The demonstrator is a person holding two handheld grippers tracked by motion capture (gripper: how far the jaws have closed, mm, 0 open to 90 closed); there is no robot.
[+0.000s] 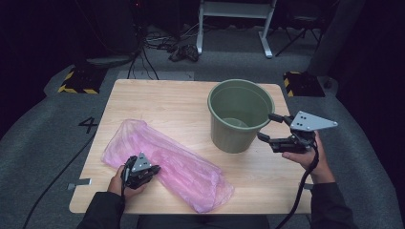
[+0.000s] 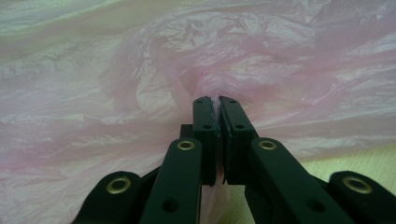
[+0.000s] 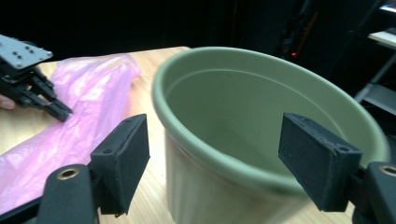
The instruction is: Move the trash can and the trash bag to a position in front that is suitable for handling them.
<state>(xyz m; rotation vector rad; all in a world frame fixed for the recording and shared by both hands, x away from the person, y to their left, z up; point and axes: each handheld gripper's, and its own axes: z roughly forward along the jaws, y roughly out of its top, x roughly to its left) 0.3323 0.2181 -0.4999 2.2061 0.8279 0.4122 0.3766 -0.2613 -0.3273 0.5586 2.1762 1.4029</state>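
Note:
A crumpled pink plastic bag [image 1: 172, 164] lies flat across the front left of the wooden table [image 1: 157, 98]. My left gripper [image 1: 155, 169] is shut on a pinch of the pink bag [image 2: 140, 70], its jaws pressed together on a fold of film [image 2: 218, 99]. A green bucket [image 1: 240, 114] stands upright at the right of the table. My right gripper [image 1: 267, 126] is open just beside the bucket's right rim, level with its top. In the right gripper view the bucket [image 3: 252, 116] sits between and beyond the spread jaws, and the left gripper [image 3: 63, 114] shows far off on the bag [image 3: 84, 112].
Bare wood lies behind the bag and in front of the bucket. Grey carpet surrounds the table, with a white frame [image 1: 234, 24], cables [image 1: 157, 45] and yellow-striped blocks [image 1: 76, 81] farther back.

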